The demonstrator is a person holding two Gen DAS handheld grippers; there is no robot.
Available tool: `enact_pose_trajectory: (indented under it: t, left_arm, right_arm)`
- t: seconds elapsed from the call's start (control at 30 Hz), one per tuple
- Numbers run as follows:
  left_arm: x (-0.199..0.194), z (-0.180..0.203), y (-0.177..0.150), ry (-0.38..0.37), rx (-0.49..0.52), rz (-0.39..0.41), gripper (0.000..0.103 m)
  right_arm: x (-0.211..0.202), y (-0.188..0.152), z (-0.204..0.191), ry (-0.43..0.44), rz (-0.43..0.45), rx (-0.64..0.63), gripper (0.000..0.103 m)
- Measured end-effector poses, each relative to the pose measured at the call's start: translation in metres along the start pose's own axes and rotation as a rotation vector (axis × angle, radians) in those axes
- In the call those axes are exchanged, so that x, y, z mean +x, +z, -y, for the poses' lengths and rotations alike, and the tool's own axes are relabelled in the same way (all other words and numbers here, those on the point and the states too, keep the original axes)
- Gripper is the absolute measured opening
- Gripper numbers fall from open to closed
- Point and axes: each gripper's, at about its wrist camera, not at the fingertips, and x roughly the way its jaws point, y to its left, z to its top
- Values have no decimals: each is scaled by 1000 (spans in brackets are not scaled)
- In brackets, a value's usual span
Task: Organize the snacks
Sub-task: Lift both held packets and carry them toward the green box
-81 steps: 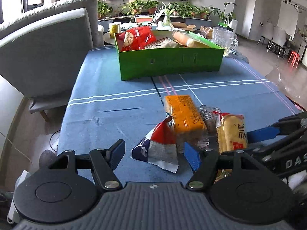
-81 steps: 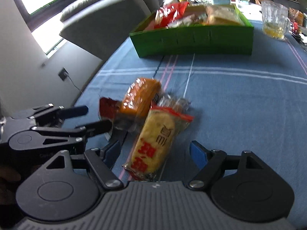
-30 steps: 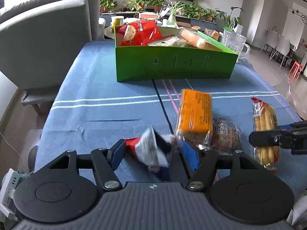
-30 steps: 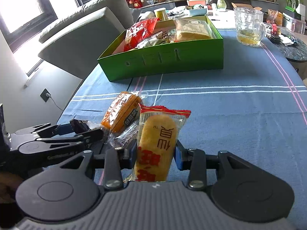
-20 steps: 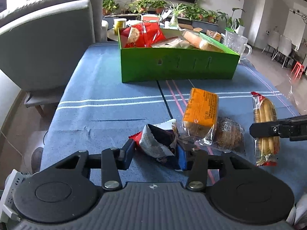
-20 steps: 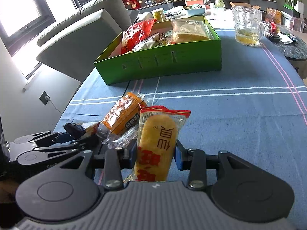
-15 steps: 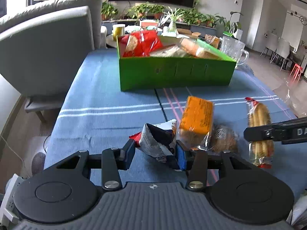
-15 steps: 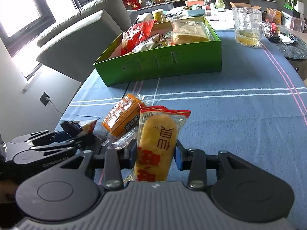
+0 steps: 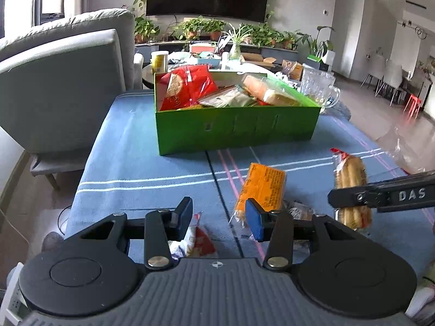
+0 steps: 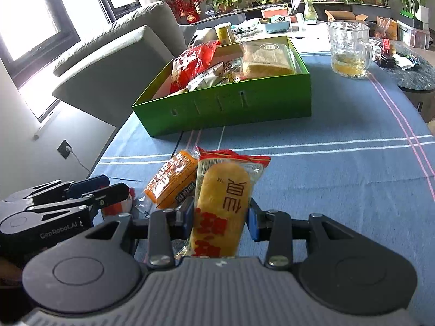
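Left wrist view: the left gripper point(image 9: 217, 212) has its fingers drawn in narrow on the crumpled red-and-white packet point(image 9: 199, 240). The packet sags low between them, against the left-hand finger, and is half hidden by the gripper body (how well the other pad bites cannot be told). The green box point(image 9: 236, 133) lies straight ahead across the blue cloth point(image 9: 141, 168), its long side facing the fingers, already well filled. Between gripper and box, a little to the right, lies the orange pack point(image 9: 262, 190), its long axis running roughly toward the box. Further right, the right gripper point(image 9: 342, 198) reaches in, clamped across the cake point(image 9: 350, 174).

Right wrist view: the right gripper point(image 10: 219, 212) has both pads pressed on the flanks of the cake point(image 10: 221, 206), which stands out forward between them. Its long axis runs along the fingers and points at the box point(image 10: 225, 108). The box is ahead and slightly left, with bare floor showing in its near-left corner. The left gripper point(image 10: 115, 185) sits to the left, the packet point(image 10: 121, 205) just under its tips, and the orange pack point(image 10: 171, 184) rests on the cloth between the two grippers.

My judgement: both loads need a forward carry over the near wall. Neither hand looks clearly nearer, though the left one lines up better with that open corner.
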Motion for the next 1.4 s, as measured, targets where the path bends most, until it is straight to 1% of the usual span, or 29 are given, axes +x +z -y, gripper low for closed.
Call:
enact_pose_trajectory:
  t: [0.07,0.1,0.13,0.17,0.2,0.23,0.33,0.5,0.57,0.6,0.63,0.73,0.83,1.0,1.17,1.4]
  left_arm:
    - [2,-2,-3,16,-11,-15,42]
    - [2,-4,-4,28,-19,-19,46]
    - [0,-5,-6,39,-27,-20,53]
    - [-1,-7,-9,49,-34,-19,56]
    - [-3,-9,-11,55,-37,-19,63]
    - [-4,-10,-14,61,-38,-25,64]
    - [2,-13,-20,78,-29,-63,64]
    - [19,-14,-24,83,-21,-88,64]
    - [24,-14,-26,94,-7,-87,60]
    - [25,-13,-26,98,3,-76,48]
    - [24,-13,-26,95,9,-71,44]
    - [20,-14,-26,67,-6,-78,40]
    - [14,-13,-25,61,-14,-61,40]
    - [6,-11,-14,35,-29,-28,40]
    - [1,-5,-2,26,-14,8,40]
    - [1,-4,11,23,-21,21,40]
  right_arm:
    - [1,-1,2,2,-3,8,49]
    - [1,-1,4,1,-3,13,49]
    - [1,-1,5,2,-3,18,49]
    - [0,-1,6,4,-2,21,49]
    - [0,-1,7,6,-1,23,49]
    - [0,0,8,8,-1,25,49]
    - [3,0,9,12,-4,27,49]
    - [6,-1,8,16,-13,29,49]
    - [6,-1,8,15,-13,29,49]
    - [5,-2,8,14,-12,29,49]
    - [5,-2,8,12,-11,30,49]
    - [6,-1,9,9,-12,34,49]
    - [7,-1,9,10,-14,35,49]
    - [6,0,8,10,-11,28,49]
    - [4,4,8,9,3,22,49]
    - [2,10,6,10,18,11,49]
